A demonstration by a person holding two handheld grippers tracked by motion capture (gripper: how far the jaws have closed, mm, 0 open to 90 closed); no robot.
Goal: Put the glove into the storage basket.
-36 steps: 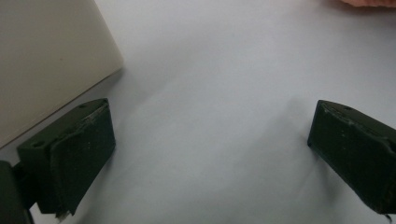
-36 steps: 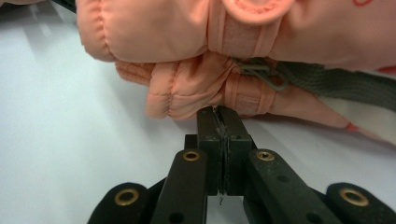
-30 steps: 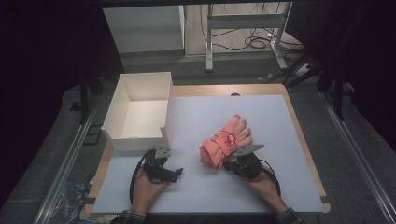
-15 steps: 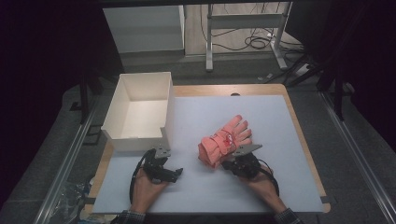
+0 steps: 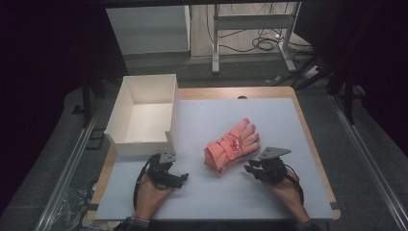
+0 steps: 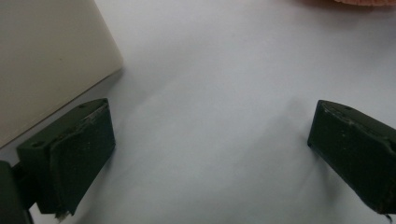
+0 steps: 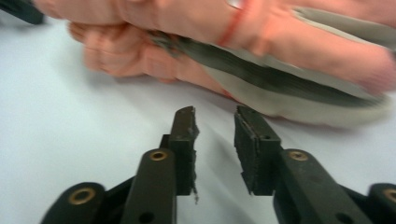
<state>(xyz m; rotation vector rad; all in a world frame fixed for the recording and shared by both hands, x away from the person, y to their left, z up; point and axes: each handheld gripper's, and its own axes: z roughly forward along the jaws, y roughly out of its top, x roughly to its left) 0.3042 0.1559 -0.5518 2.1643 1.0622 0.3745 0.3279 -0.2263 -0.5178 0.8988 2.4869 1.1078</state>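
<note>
High view: the pink gloves (image 5: 230,147) lie stacked between the grippers, just off the right gripper (image 5: 254,169).

Left gripper view: the left gripper (image 6: 205,149) gapes wide, empty, beside the white box (image 6: 46,56).

Right gripper view: its jaws have just been opening, nothing between them, gloves just ahead. Soft, light and floppy, so probably best pinched at the cuff.

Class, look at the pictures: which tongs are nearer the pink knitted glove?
Right. The right tongs sit just beside the pink knitted glove, jaws apart, not touching. The left tongs rest farther off, near the white box.
</note>
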